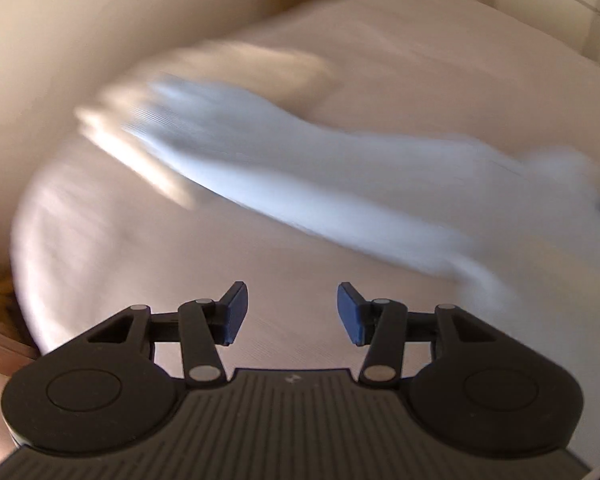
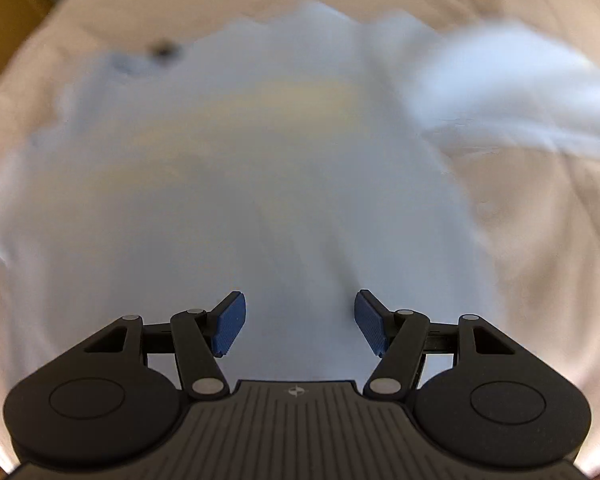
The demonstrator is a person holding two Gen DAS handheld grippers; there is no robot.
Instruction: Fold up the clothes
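Lying ahead of both tools, left tool [image 1: 292,312] and right tool [image 2: 299,322] spread apart, empty: pale shirt [image 2: 240,184].

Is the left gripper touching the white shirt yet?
Apart. In the left wrist view the left gripper is open, with bare bed sheet between its fingertips and the blurred white shirt beyond.
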